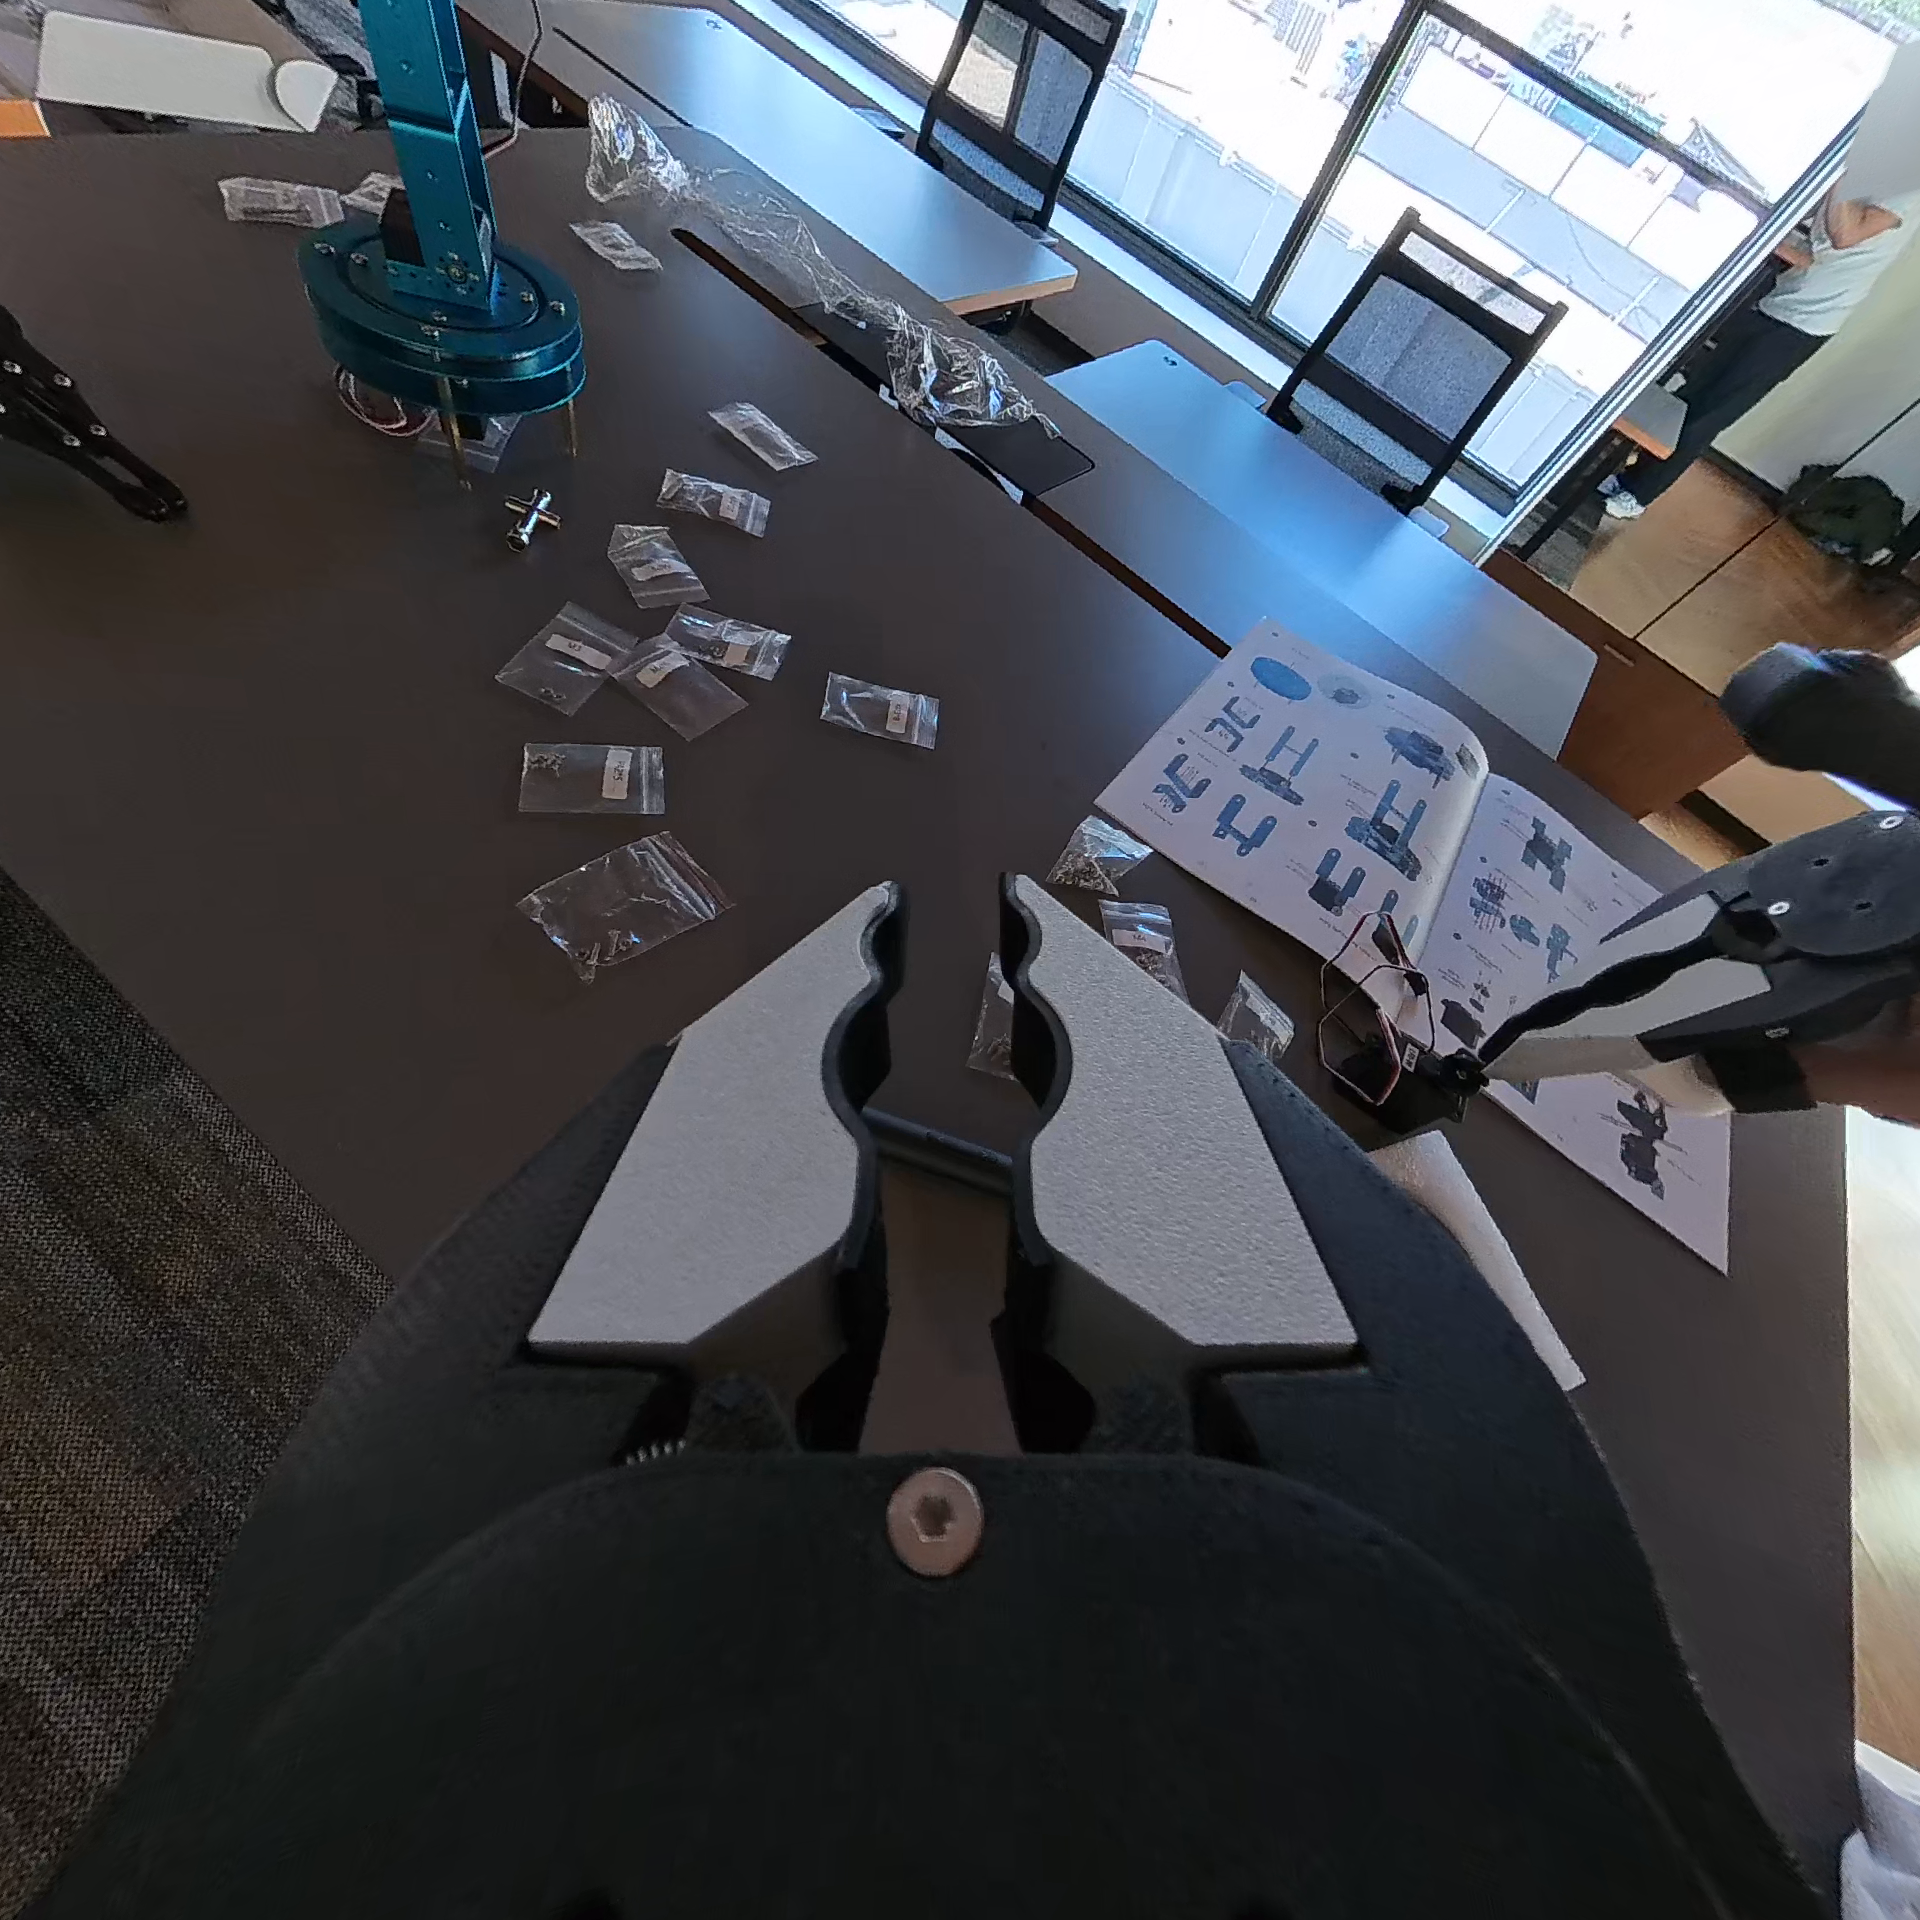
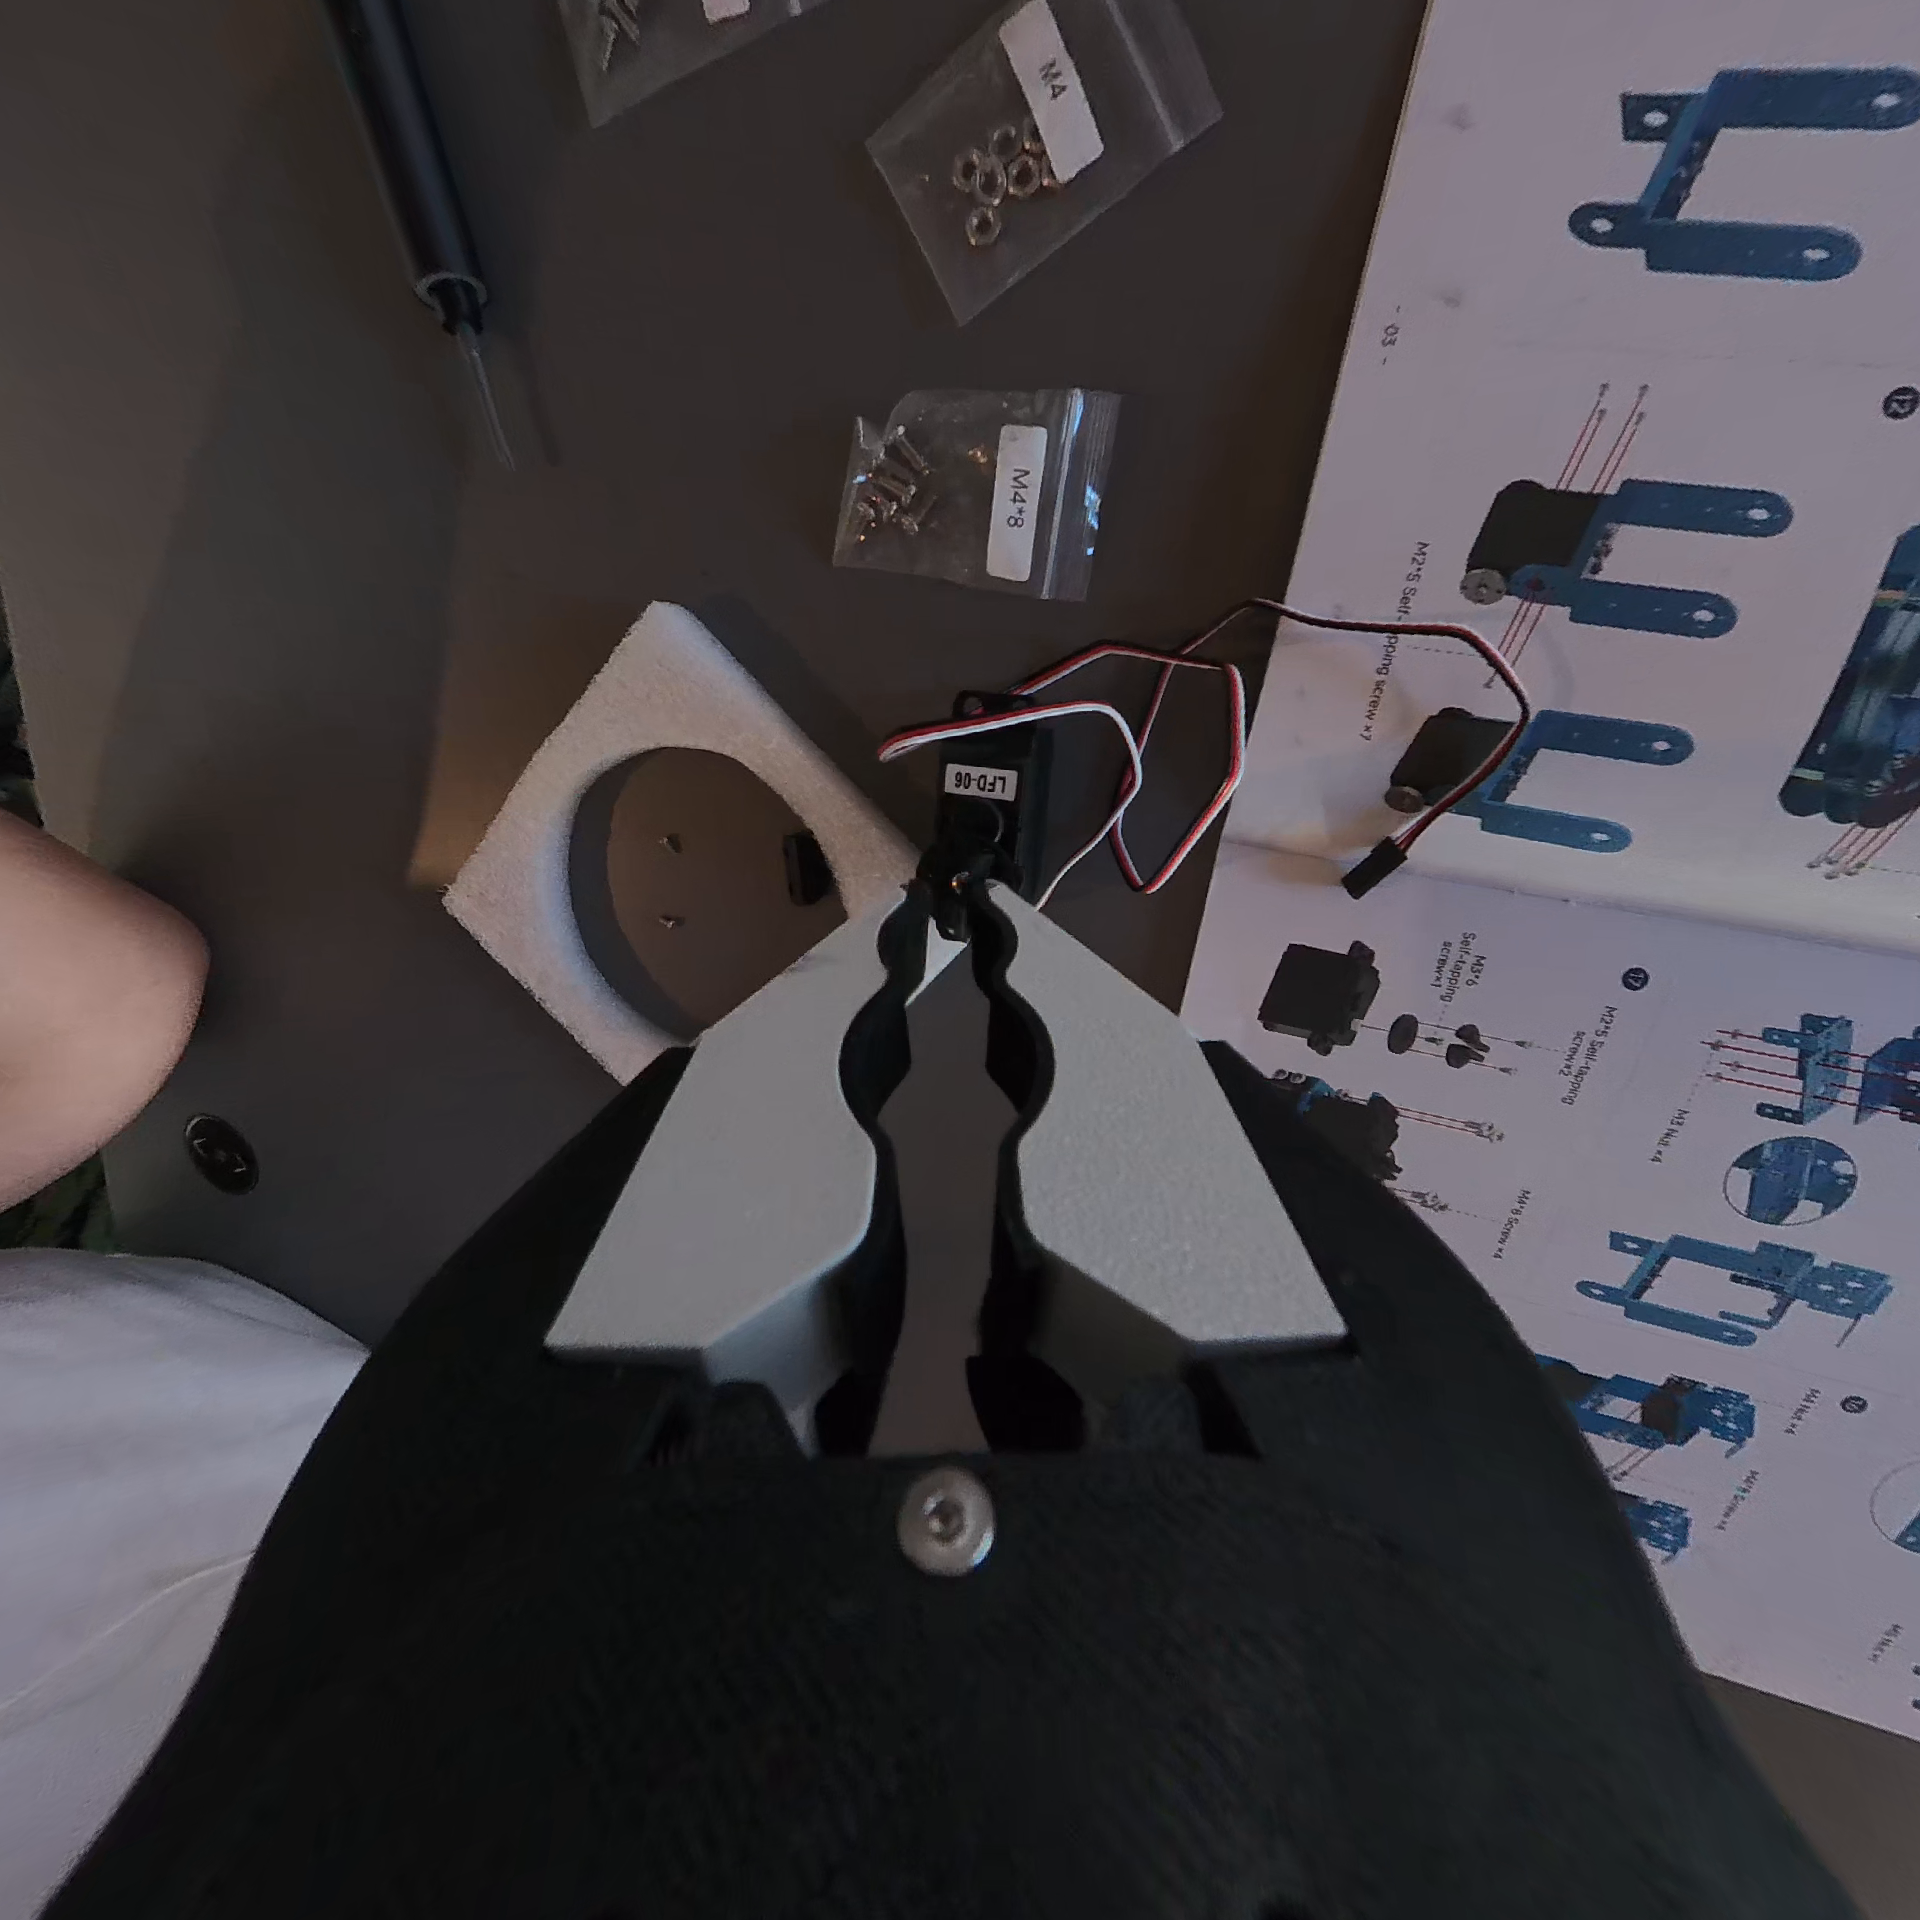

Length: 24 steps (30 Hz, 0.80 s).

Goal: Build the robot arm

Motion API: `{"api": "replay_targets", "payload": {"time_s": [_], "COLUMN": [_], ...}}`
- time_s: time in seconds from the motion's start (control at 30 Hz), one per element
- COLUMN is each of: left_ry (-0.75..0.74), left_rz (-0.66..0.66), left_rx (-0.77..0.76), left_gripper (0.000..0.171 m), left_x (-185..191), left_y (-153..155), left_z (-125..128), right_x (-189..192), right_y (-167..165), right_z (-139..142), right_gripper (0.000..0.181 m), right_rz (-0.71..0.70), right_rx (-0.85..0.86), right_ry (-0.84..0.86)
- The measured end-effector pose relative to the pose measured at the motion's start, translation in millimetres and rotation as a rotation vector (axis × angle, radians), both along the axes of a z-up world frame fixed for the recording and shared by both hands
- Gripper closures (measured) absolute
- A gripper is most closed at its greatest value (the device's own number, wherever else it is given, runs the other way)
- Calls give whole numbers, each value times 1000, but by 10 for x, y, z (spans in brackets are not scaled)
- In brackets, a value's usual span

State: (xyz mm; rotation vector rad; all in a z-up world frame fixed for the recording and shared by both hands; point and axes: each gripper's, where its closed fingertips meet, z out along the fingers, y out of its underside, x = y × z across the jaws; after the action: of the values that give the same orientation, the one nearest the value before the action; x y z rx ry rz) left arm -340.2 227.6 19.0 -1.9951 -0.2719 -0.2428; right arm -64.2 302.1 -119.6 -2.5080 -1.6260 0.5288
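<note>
The right gripper [image 2: 951, 914] is clamping its jaws on the black servo [image 2: 987, 795], which is sitting at its fingertips beside the open booklet [image 2: 1558, 935]. The left gripper [image 1: 951, 904] is hovering with jaws apart over the dark table [image 1: 312, 675], near small screw bags [image 1: 1138, 935].

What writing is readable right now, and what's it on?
I don't quote writing; here is what bears it:
White label on black servo: legible.
White sticker on nut bag: legible.
White sticker on screw bag: legible.
Captions in open manual: partly blurred.
Stickers on far bags: too small.

Left gripper [image 1: 951, 914] jaws apart, right gripper [image 2: 948, 902] jaws pinched together.
</note>
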Motion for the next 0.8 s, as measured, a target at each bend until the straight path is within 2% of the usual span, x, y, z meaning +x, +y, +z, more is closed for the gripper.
{"api": "replay_targets", "payload": {"time_s": [0.33, 0.5, 0.57, 0.7, 0.8], "left_ry": [1, -4, -16, -7, 0], "left_rz": [5, 4, -1, -23, -78], "left_rx": [-2, 16, 40, 81, 166], "left_gripper": [156, 156, 158, 160, 161], "left_x": [-9, -9, 9, 139, 342], "left_y": [-12, 2, 30, 61, 106], "left_z": [-2, 30, 71, 210, 432], "right_x": [-58, 7, 103, 314, 417], "right_y": [190, 476, 561, 462, 438], "right_z": [348, 731, 900, 1009, 997], "right_gripper": [176, 181, 180, 162, 154], "right_rz": [52, 111, 95, 142, 280], "right_rx": [131, 380, 459, 372, 303], "right_ry": [162, 389, 506, 741, 860]}}
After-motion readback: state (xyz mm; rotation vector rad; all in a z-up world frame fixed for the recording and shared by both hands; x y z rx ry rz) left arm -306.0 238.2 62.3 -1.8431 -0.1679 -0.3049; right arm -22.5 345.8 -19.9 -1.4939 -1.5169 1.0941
